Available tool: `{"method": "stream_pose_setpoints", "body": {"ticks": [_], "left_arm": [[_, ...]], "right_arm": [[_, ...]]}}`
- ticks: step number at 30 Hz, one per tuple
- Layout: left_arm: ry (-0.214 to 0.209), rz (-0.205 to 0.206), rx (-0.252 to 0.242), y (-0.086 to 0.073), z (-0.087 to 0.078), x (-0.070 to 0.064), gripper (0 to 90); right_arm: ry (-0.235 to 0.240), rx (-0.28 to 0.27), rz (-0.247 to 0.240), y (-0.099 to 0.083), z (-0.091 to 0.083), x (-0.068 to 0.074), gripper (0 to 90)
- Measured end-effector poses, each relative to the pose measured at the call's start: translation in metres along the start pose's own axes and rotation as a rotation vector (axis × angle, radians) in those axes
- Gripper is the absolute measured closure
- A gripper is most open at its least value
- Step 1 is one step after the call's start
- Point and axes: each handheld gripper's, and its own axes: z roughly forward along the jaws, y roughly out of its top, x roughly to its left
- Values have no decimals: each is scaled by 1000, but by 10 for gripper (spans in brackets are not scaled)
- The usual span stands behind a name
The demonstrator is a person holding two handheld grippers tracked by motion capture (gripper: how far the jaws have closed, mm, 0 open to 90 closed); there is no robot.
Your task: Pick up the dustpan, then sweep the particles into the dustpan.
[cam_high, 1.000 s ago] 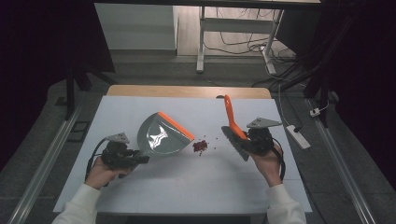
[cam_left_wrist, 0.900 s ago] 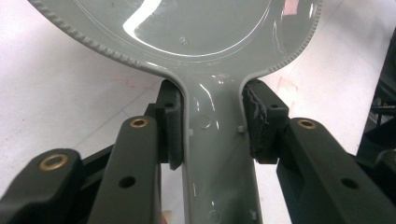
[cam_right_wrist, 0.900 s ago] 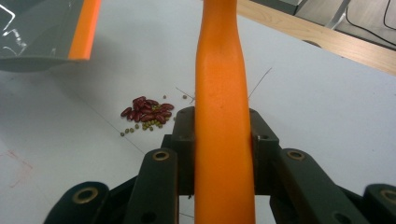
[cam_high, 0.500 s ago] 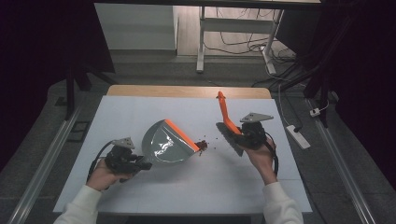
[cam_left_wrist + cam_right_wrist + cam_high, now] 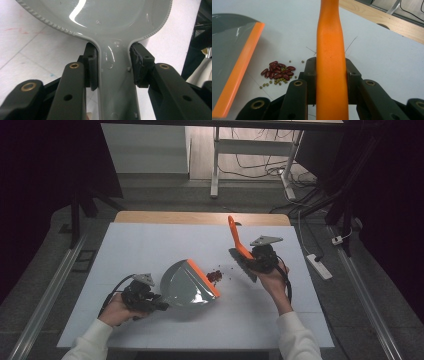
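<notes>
Two tools clenched: left tool point(image 5: 161, 303) grips dustpan point(image 5: 187, 284), right tool point(image 5: 251, 259) grips brush point(image 5: 238, 240) beside beans point(image 5: 216, 275).

Left gripper point(image 5: 159, 303) near table's point(image 5: 150, 235) front edge, clamped on grey dustpan point(image 5: 187, 284) handle. Orange lip touching bean pile point(image 5: 216, 275). Right gripper point(image 5: 253, 259) toward right edge, gripping upright orange brush point(image 5: 237, 238).

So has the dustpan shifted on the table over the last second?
Yes. The dustpan, held in the left tongs, has slid toward the person's side of the table; its orange lip now sits right at the bean pile.
</notes>
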Motion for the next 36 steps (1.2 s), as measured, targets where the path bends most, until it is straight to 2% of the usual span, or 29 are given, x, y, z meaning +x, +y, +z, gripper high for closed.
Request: {"method": "stream_pose_setpoints", "body": {"ticks": [4, 16, 36], "left_arm": [[-17, 7, 17, 2, 4, -3, 615], [-25, 0, 58, 2, 9, -2, 615], [-26, -26, 75, 3, 13, 1, 614]], "right_arm": [[-1, 5, -4, 1, 4, -1, 703], [-11, 34, -16, 3, 18, -2, 703], [-15, 73, -54, 4, 36, 2, 703]]}}
